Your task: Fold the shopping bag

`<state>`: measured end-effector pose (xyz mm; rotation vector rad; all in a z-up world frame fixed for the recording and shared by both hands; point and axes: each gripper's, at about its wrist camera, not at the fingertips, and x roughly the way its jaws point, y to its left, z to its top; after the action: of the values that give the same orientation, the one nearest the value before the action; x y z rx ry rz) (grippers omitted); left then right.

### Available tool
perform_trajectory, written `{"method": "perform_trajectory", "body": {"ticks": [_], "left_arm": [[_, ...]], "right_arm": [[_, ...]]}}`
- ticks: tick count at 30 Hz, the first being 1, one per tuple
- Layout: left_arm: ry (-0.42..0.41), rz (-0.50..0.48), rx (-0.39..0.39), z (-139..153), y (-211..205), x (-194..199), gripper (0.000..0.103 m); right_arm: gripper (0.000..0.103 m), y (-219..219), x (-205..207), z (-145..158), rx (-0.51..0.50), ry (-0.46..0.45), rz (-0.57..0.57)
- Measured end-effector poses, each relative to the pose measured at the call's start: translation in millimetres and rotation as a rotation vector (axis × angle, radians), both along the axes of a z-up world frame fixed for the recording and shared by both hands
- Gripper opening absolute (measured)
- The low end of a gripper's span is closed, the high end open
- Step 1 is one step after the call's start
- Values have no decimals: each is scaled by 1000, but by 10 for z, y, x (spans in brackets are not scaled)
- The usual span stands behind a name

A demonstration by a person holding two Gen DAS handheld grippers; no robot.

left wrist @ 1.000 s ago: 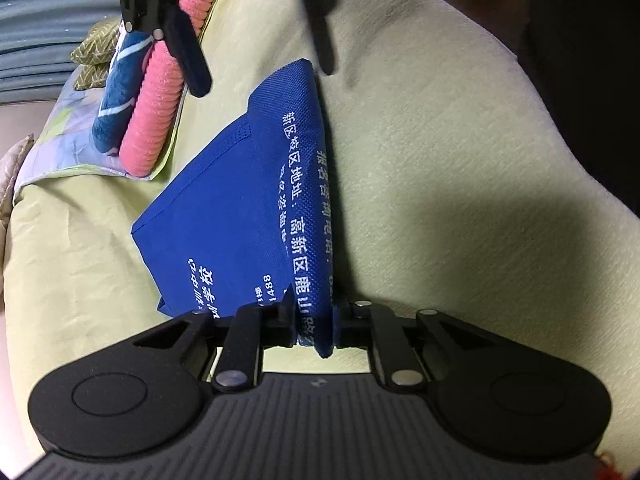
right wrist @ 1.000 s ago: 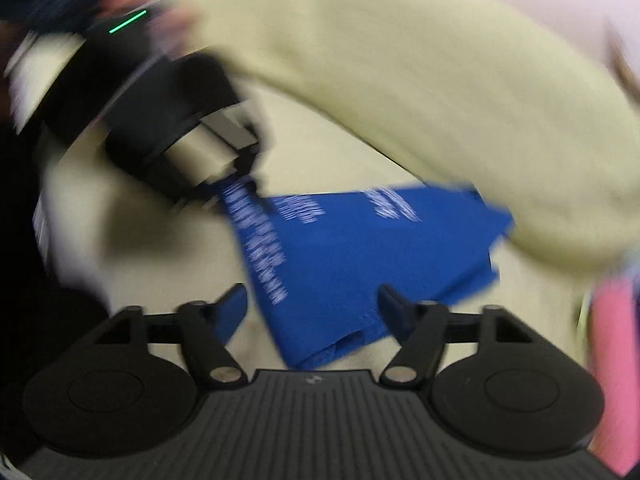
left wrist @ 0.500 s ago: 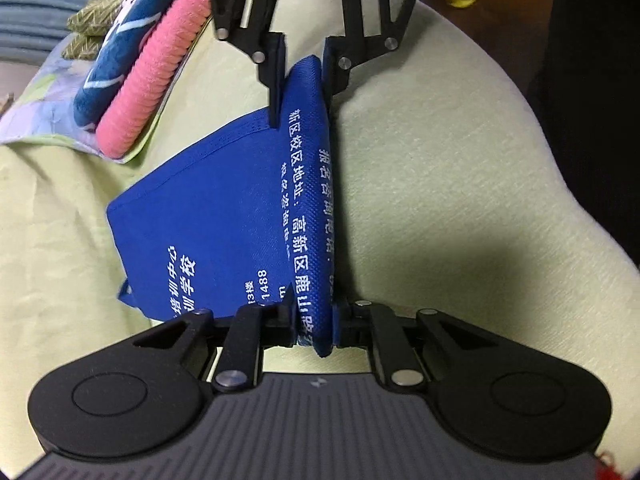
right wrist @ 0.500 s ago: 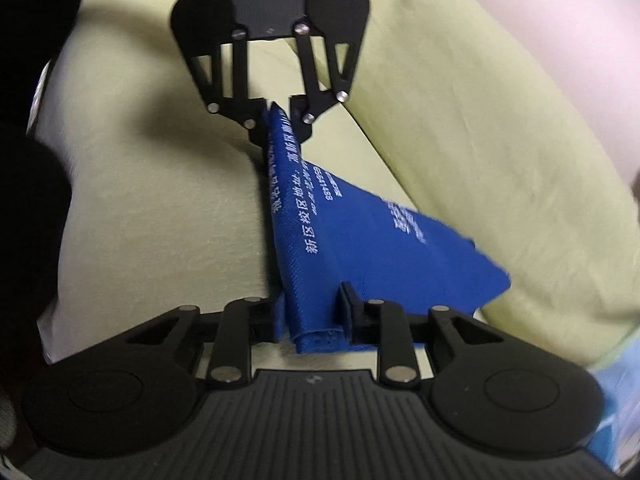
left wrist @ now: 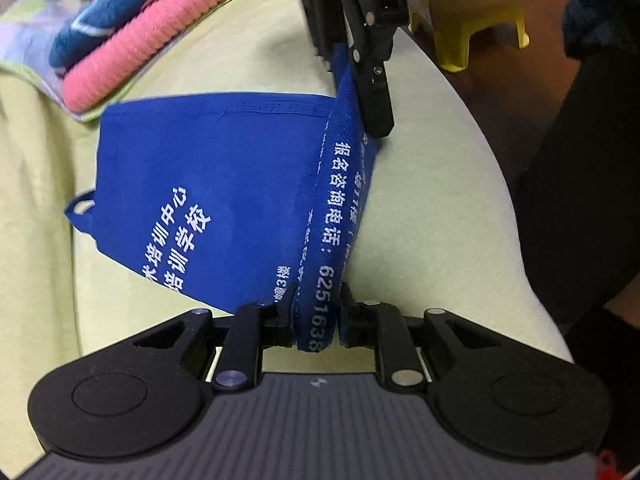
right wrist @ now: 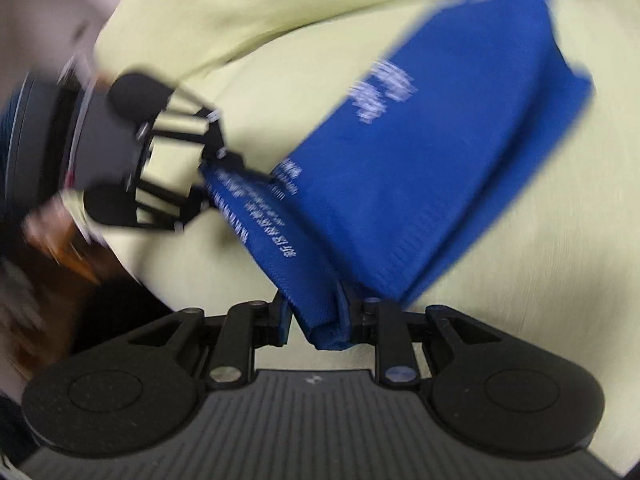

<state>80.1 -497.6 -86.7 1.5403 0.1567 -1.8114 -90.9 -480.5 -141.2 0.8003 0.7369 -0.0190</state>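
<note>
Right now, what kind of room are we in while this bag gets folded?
Most likely a room in a home, perhaps a living room or bedroom. The blue bag lies on a soft surface under a pale green cover, folded towels or blankets are piled beside it, and a small yellow stool stands on a brown floor.

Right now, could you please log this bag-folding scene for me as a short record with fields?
item: blue non-woven shopping bag with white print
surface: pale green cushioned cover
left tongs: shut on the bag's lifted edge
right tongs: shut on the same edge, at its other end
bag state: one edge raised between the tongs, the rest lying on the cover
bag handle: loop poking out at the bag's left side
nearby: pink ribbed roll on folded cloth; yellow plastic stool on the floor
image quality: right wrist view blurred
</note>
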Motion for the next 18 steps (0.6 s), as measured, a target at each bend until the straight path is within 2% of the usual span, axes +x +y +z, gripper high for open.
{"method": "perform_trajectory", "body": {"ticks": [4, 9, 10, 12, 18], "left_arm": [[48, 49, 6, 29, -33, 92, 33], [67, 120, -5, 105, -44, 231, 35], [68, 130, -17, 138, -29, 244, 34], [75, 137, -49, 223, 22, 232, 20], [98, 158, -146, 476, 175, 198, 16]], "right_arm": [[19, -214, -78, -123, 201, 8, -79], [16, -273, -107, -155, 275, 46, -127], [16, -283, -107, -162, 285, 53, -135], [15, -294, -90, -209, 303, 63, -156], [15, -352, -56, -167, 292, 95, -164]]}}
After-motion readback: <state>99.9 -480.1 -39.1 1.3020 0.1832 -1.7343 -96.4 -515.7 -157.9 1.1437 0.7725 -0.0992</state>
